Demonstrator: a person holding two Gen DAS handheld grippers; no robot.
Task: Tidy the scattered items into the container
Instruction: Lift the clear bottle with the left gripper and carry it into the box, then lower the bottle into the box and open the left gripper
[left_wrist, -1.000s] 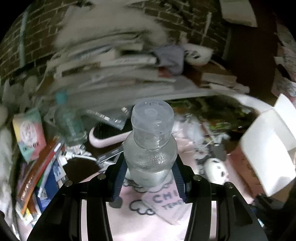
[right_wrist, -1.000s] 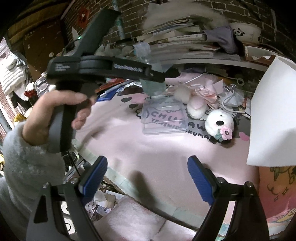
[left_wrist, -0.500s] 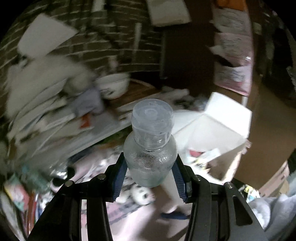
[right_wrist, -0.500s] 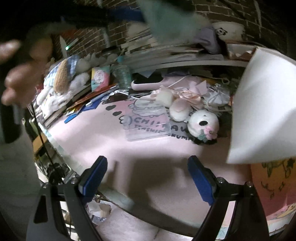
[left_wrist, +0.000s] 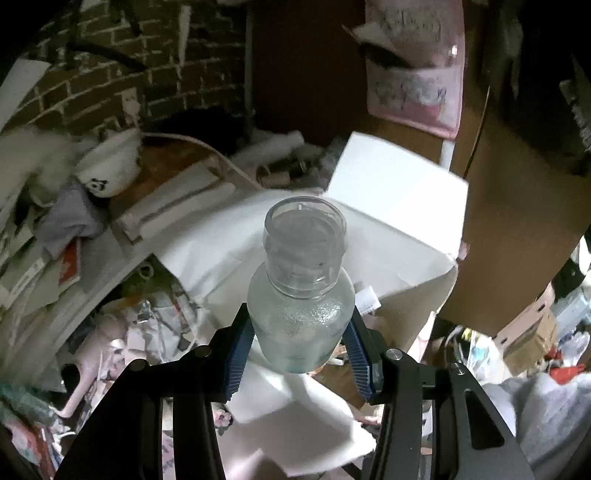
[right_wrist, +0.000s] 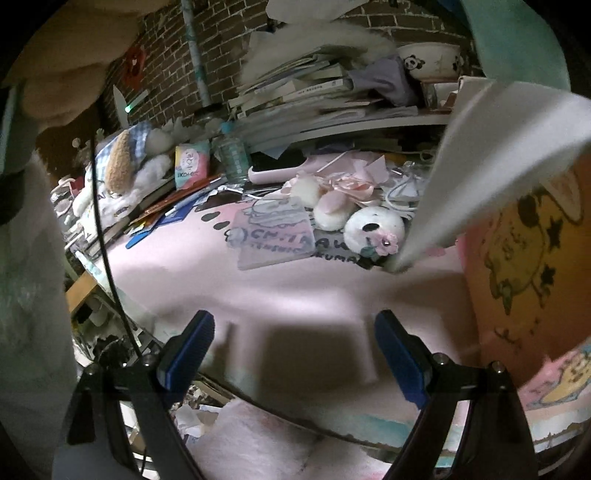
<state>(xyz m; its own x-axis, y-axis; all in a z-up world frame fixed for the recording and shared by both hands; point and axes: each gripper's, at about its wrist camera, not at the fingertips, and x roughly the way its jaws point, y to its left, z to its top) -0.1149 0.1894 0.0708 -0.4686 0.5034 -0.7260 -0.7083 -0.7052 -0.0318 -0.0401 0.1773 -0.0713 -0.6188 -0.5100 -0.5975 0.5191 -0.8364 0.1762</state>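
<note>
A clear frosted bottle (left_wrist: 301, 295) with a see-through cap stands upright between the blue pads of my left gripper (left_wrist: 299, 343), which is shut on its body. Behind and below it lies the container, a box with white flaps (left_wrist: 391, 192). In the right wrist view the same box shows a white flap (right_wrist: 491, 147) and an orange cartoon-printed side. My right gripper (right_wrist: 291, 343) hangs open over the pink mat (right_wrist: 258, 288) with nothing between its fingers. On the mat lie a panda plush head (right_wrist: 373, 225), a clear flat case (right_wrist: 273, 232) and round pink and white puffs (right_wrist: 332, 206).
A shelf with stacked books (right_wrist: 314, 85) and a panda bowl (right_wrist: 428, 61) runs along the brick wall. A teal bottle (right_wrist: 231, 155), a tissue pack (right_wrist: 190, 164) and plush toys crowd the mat's far left. A person's fuzzy sleeve (right_wrist: 33, 258) fills the left edge. Cardboard boxes (left_wrist: 517, 221) stand to the right.
My left gripper has carried the bottle up and to the right, from above the mat to in front of the white-flapped box. The right gripper has barely shifted; the left hand has left its view.
</note>
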